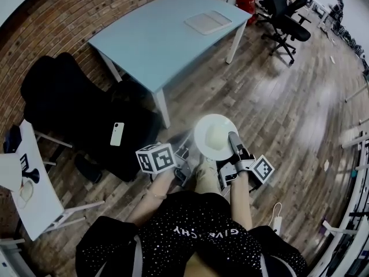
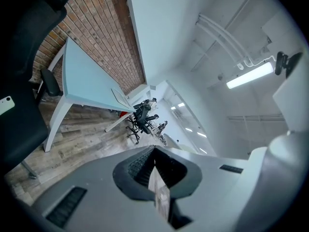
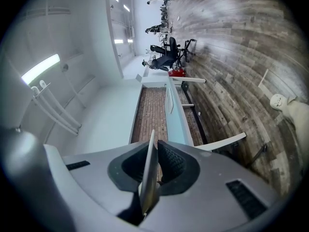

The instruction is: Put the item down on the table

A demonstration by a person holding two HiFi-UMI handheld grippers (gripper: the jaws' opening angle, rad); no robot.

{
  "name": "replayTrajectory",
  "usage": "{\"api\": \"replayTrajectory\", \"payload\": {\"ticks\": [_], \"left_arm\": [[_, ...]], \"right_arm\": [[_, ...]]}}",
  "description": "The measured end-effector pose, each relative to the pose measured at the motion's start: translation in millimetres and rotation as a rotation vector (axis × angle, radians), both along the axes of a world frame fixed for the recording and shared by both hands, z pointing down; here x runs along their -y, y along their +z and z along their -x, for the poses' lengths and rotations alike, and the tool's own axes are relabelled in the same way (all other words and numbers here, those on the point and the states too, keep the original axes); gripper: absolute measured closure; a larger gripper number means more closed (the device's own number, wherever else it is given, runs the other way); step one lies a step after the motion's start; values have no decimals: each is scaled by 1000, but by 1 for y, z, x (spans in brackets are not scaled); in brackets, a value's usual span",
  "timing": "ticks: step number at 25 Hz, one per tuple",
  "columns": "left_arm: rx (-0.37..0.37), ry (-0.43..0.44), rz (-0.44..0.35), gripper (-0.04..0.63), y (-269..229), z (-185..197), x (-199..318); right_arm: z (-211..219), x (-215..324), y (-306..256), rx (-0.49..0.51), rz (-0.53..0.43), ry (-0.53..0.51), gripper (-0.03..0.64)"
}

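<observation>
My left gripper (image 2: 155, 165) has its jaws pressed onto a thin pale edge that stands up between the ribbed pads. That edge is the rim of the white plate (image 1: 214, 133), seen end-on. The right gripper (image 3: 155, 165) is in the same state, clamped on the opposite rim, with the plate rising as a narrow blade between its pads. In the head view the two grippers sit at the plate's near-left and right edges. I judge this two-sided pinch is there to hold the plate level, since one grip on a thin rim would let it tip.

The plate hangs in the air just ahead of my knees, face up, over the wood floor (image 1: 288, 97). It touches nothing but the jaws. A paler patch shows in its middle, and I cannot tell whether that is something on the plate or only glare.

The light-blue table (image 1: 144, 42) stands well apart, ahead and to my left against the brick wall. A flat tray (image 1: 208, 22) lies near its far corner, and the rest of the top is bare. A black office chair (image 1: 63, 105) with a white phone (image 1: 117, 134) on its seat stands between me and the table's near-left side.

The put-down is not yet done. I judge the carry across the floor comes first. After that I would lower the plate flat onto the bare near part of the top and only then spread both pairs of jaws.
</observation>
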State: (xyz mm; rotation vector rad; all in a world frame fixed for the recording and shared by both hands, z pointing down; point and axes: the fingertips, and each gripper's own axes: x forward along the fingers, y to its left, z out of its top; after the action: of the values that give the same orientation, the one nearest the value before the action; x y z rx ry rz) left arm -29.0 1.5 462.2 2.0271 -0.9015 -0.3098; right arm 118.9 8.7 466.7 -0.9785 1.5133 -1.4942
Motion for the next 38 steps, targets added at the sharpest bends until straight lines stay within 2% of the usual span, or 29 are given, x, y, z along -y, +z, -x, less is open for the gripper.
{"api": "replayTrajectory", "payload": {"ticks": [9, 16, 22, 38], "left_arm": [[-18, -53, -8, 583, -7, -31, 110], [-44, -88, -30, 583, -24, -82, 211], [-38, -110, -22, 583, -12, -108, 267], [-32, -142, 18, 583, 14, -123, 317]], "right_arm": [[-38, 114, -10, -21, -5, -34, 584], [-84, 218, -22, -39, -17, -78, 584], [-115, 284, -14, -53, -14, -89, 584], [-137, 334, 19, -28, 43, -98, 584]]}}
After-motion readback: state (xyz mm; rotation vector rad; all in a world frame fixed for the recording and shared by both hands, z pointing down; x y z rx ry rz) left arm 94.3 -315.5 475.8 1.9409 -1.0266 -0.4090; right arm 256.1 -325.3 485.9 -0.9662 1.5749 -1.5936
